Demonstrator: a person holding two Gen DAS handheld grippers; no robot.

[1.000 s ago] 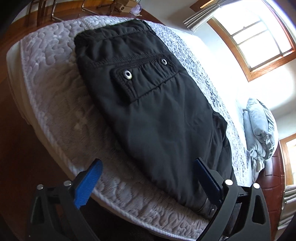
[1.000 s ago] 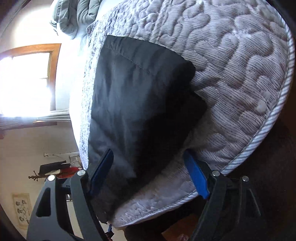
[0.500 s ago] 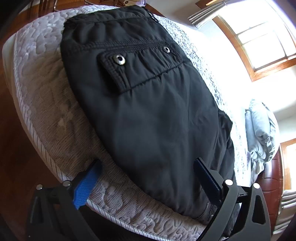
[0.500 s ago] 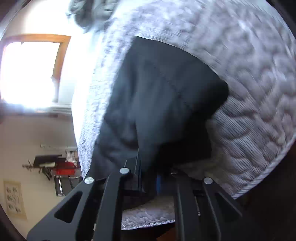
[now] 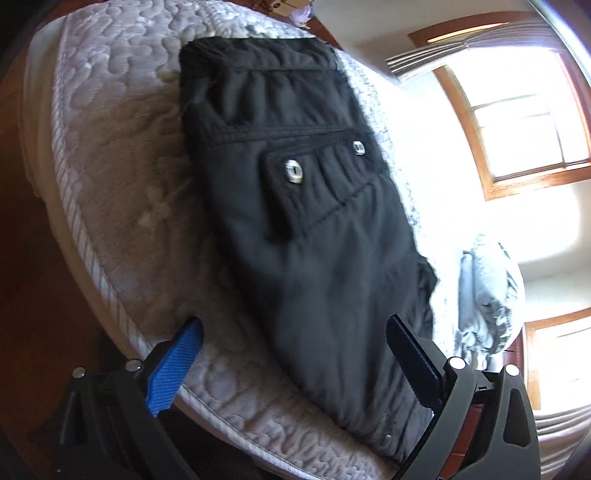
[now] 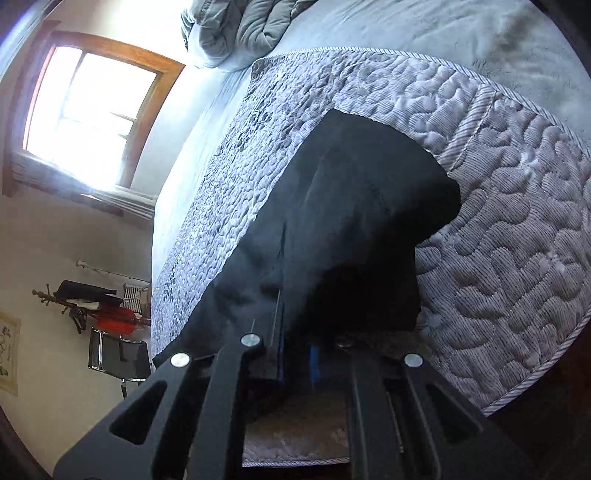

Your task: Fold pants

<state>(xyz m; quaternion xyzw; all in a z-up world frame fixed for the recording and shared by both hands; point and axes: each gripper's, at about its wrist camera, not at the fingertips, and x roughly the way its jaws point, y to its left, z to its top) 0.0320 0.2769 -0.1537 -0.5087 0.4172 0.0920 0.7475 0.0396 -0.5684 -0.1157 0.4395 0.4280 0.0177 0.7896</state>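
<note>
Black pants (image 5: 314, 229) lie lengthwise on a quilted grey mattress (image 5: 122, 155), waistband at the far end, a flap pocket with two metal snaps facing up. My left gripper (image 5: 295, 354) is open with blue pads, hovering over the near part of the pants close to the mattress edge. In the right wrist view the leg end of the pants (image 6: 351, 221) is lifted off the mattress (image 6: 517, 240). My right gripper (image 6: 295, 354) is shut on the pants fabric, which hides its pads.
A bunched grey blanket (image 5: 487, 295) lies at the far side of the bed, also in the right wrist view (image 6: 243, 29). Wood-framed windows (image 5: 524, 110) glare brightly. A chair and coat rack (image 6: 107, 325) stand by the wall. Dark wooden floor (image 5: 33, 295) borders the mattress.
My right gripper closed on the pants leg and lifted it, pulling the fabric up off the mattress. My left gripper stayed open and shifted, the pants now appearing farther right in its view.
</note>
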